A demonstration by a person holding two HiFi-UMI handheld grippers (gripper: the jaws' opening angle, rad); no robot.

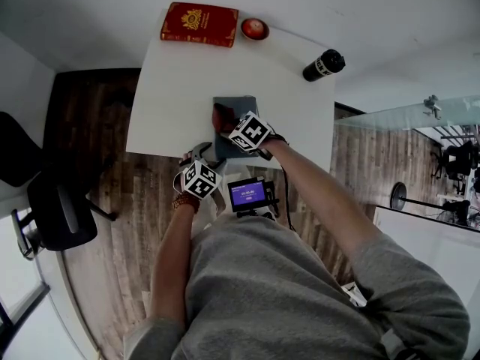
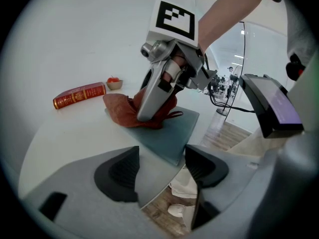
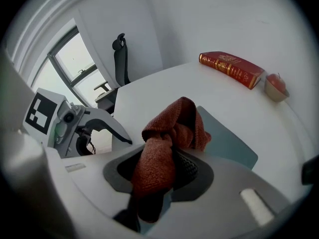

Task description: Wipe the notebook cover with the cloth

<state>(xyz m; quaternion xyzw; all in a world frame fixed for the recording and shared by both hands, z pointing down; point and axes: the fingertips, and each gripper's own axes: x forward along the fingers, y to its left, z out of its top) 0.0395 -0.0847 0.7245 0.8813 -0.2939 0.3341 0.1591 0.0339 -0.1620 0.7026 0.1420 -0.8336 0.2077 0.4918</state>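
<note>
Near the front edge of the white surface (image 1: 187, 88) lies the flat grey-blue notebook (image 3: 227, 138). Part of its cover is hidden under the rust-red woven cloth (image 3: 172, 128) and the right claw (image 3: 162, 171). The right claw is pinching the cloth, and the bunched cloth rests on the notebook cover. How much of the cloth touches the cover is hard to see. The left claw (image 2: 162, 171) is spread wide with nothing held in it. It is at the front edge of the surface, just beside the notebook's near corner. At the far edge lies a thick red book with gold marks (image 1: 199, 24), with a small round bowl (image 1: 254, 28) just beside it. Something red is in the bowl, too small to tell what. A black tube-shaped bottle with a white band (image 1: 323, 64) lies on its side, apart from them.
</note>
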